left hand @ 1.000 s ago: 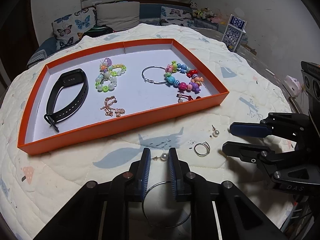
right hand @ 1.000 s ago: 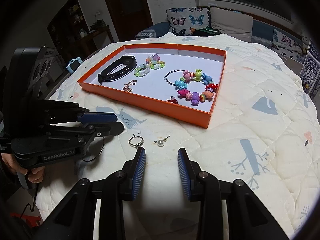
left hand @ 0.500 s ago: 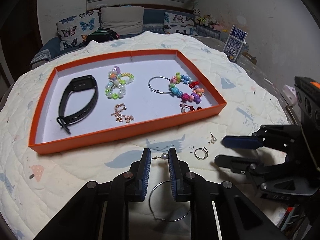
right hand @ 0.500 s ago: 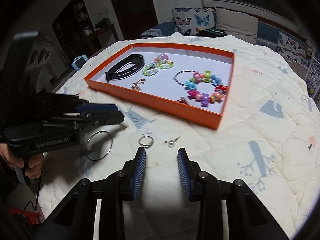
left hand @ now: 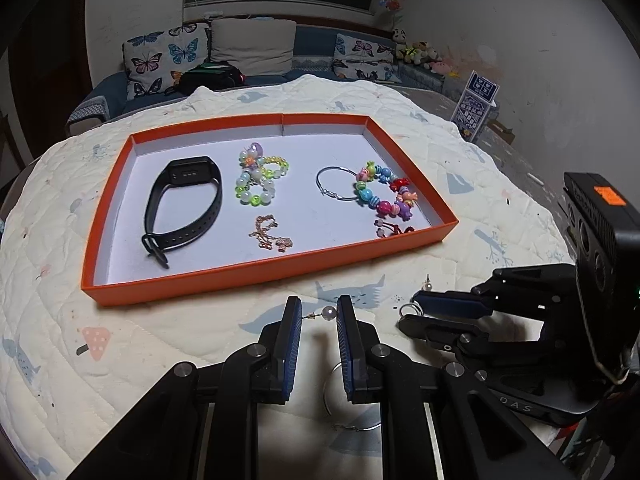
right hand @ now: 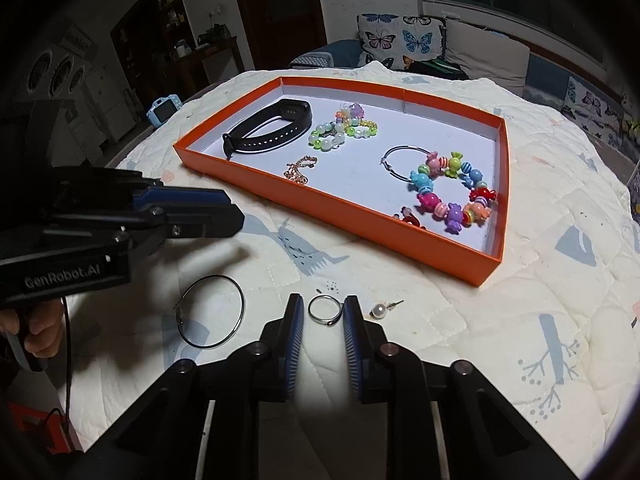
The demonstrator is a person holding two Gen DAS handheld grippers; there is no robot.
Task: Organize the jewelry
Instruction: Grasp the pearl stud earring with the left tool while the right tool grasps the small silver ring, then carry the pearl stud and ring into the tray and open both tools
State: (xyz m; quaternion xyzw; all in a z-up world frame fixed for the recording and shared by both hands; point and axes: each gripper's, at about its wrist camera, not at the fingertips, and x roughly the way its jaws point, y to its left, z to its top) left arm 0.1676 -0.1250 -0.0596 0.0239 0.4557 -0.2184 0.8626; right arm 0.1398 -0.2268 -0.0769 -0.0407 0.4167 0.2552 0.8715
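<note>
The left gripper (left hand: pixel 319 314) pinches a pearl stud earring (left hand: pixel 329 313), its post level across the jaws. The right gripper's (right hand: pixel 322 312) jaws, just closing, clamp a silver ring (right hand: pixel 326 311) flat on the quilt (right hand: pixel 520 320), near the orange tray (right hand: pixel 440 254).

Left claw (left hand: pixel 318 314): black frame, blue ribbed pads, silver pivot screws, "GenRobot.AI" lettering on its side, black cable trailing below. Right claw (right hand: pixel 323 312): identical build; orange sticker on its camera housing.
</note>
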